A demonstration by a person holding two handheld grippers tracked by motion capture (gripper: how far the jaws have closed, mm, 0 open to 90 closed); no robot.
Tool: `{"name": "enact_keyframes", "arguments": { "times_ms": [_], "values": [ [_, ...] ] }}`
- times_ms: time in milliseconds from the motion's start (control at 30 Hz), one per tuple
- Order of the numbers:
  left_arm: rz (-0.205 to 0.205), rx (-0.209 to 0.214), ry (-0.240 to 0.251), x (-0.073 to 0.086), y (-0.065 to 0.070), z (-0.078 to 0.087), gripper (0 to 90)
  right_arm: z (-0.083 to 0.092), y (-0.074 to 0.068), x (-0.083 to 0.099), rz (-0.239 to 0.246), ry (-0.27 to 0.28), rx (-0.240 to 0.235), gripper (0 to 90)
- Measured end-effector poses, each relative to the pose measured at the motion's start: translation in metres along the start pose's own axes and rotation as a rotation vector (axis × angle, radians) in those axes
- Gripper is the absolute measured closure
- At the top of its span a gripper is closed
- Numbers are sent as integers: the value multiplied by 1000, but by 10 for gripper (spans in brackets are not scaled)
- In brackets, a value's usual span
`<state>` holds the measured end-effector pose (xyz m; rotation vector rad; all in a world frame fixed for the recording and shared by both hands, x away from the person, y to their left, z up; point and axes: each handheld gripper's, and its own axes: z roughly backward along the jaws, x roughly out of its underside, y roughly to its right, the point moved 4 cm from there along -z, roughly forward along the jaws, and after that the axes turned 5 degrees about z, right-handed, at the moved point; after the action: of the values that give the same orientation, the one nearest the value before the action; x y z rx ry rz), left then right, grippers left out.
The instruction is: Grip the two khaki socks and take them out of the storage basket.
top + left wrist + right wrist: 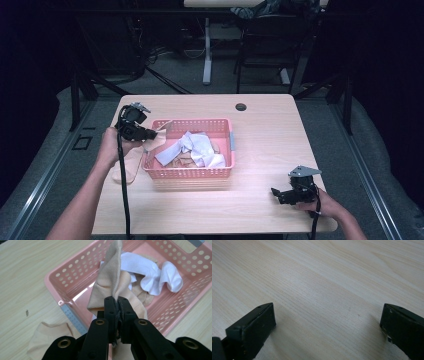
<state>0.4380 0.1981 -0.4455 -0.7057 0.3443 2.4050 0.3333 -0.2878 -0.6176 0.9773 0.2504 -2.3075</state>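
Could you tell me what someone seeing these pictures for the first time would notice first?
Most likely the pink basket in the middle of the wooden table, with white socks heaped inside. Next, the left hand-held gripper at the basket's left end, shut on a beige sock that it lifts over the rim, with another beige sock lying flat on the table beside it. The right hand-held gripper rests open near the table's front right corner.

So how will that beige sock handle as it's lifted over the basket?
Probably floppy: the beige sock folds and droops from the shut left gripper. Likely light, since a thin pinch holds it. Its trailing end may drag on the pink basket rim.
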Motion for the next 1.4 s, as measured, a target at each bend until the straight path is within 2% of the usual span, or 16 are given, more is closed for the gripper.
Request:
{"name": "enact_keyframes", "arguments": {
  "times_ms": [500,633,733,767,833,1100,1167,1200,1367,1400],
  "values": [
    [37,-40,63,10,-19,38,866,0,0,0,2,3,0,0],
    [69,-60,86,19,-32,51,865,0,0,0,0,0,0,0],
    [84,-71,90,24,-37,55,865,0,0,0,1,3,0,0],
    [95,-79,87,29,-43,58,866,0,0,0,1,3,0,0],
    [103,-82,87,31,-45,59,865,0,0,0,2,-1,-1,0],
    [177,-111,87,53,-67,61,865,0,0,0,1,1,0,0],
    [180,-115,84,55,-68,60,866,0,0,0,3,-1,-1,0],
    [198,-118,78,59,-72,59,866,0,0,0,0,0,0,0],
    [222,-129,73,66,-79,57,866,0,0,0,2,4,0,0],
    [239,-132,71,70,-82,54,866,0,0,0,1,3,1,0]
  ]
}}
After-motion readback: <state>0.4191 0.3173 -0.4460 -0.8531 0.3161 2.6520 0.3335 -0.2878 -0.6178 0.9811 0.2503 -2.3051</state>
